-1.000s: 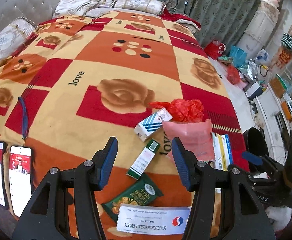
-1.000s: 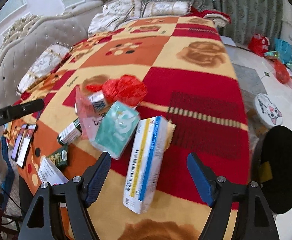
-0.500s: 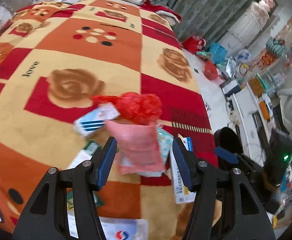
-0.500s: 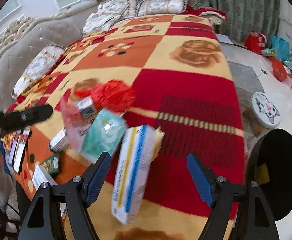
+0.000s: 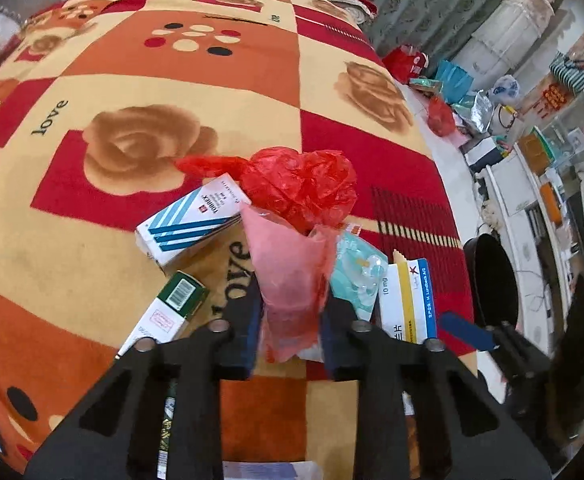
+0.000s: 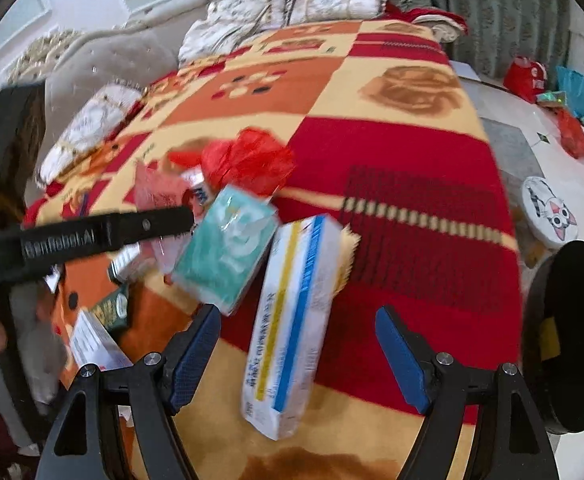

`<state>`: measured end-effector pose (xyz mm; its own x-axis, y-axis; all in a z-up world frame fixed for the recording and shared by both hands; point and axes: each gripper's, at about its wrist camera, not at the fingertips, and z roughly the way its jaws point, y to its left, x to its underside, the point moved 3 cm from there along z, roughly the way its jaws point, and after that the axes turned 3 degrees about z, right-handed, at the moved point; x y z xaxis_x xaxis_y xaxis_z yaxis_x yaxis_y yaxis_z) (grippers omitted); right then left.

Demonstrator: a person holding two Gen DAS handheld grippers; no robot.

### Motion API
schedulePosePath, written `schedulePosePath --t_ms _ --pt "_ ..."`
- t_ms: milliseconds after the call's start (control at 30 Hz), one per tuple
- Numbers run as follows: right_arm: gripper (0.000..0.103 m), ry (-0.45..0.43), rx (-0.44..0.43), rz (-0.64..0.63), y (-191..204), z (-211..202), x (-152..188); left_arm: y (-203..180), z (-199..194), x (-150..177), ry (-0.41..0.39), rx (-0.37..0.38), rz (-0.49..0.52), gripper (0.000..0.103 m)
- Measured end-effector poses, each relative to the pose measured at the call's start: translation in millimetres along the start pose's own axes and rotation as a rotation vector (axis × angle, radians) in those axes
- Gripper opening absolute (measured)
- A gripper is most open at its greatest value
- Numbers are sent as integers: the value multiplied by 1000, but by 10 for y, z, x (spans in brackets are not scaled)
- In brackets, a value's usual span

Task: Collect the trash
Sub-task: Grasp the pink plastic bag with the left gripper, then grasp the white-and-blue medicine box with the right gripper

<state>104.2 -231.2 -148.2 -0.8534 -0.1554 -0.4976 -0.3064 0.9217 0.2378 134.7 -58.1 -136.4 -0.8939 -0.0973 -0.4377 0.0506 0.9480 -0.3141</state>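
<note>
Trash lies in a heap on a red and orange blanket (image 5: 132, 80). My left gripper (image 5: 290, 312) is shut on a pink plastic wrapper (image 5: 288, 264), whose lower end is pinched between the blue pads. Behind it sits a crumpled red bag (image 5: 304, 188); a blue-striped white box (image 5: 190, 226) and a green-and-white box (image 5: 168, 312) lie to its left, a teal tissue pack (image 5: 356, 272) to its right. My right gripper (image 6: 298, 356) stands open over a long yellow-and-blue medicine box (image 6: 296, 312), pads clear of it. The left gripper's finger (image 6: 104, 232) crosses the right wrist view.
A black round bin (image 6: 568, 336) stands off the bed's right edge, with a cat-face stool (image 6: 548, 212) on the floor beyond. More packets (image 6: 108, 312) lie near the front left corner. Pillows (image 6: 332, 4) and a headboard line the far end. Bags clutter the floor (image 5: 440, 116).
My left gripper moved right and down from the green box to the pink wrapper, then shut on it. The right gripper stayed open, hovering over the yellow-and-blue box.
</note>
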Motion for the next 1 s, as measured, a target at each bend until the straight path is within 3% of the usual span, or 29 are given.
schedulePosePath --t_ms 100,167,267,400,500,633,833,900,933,1000 --pt "77 8 29 -28 -2 29 33 39 -104 11 -12 26 -11 14" --pt "45 -15 32 -32 -66 -51 42 36 -241 2 -38 36 2 14" --pt "35 -17 30 -5 -236 -158 74 18 -422 -10 -71 48 17 14" --pt "34 -34 101 55 -497 -235 89 -8 -572 -61 -101 64 26 14" --pt "35 -52 70 123 -595 -302 75 -47 -654 -77 -117 68 40 14" --pt "73 -64 -27 83 -307 -308 36 -84 -691 -102 -120 77 46 14" --pt "72 -33 49 -20 6 9 28 -156 -745 -75 -124 93 47 14" --pt "48 -13 55 -19 -13 85 68 -198 -754 -53 -121 97 58 14" --pt "42 -13 50 -12 -33 71 84 -219 -758 -39 -119 101 62 14" --pt "42 -32 24 -8 -75 -51 108 -274 -761 -27 -117 111 72 14"
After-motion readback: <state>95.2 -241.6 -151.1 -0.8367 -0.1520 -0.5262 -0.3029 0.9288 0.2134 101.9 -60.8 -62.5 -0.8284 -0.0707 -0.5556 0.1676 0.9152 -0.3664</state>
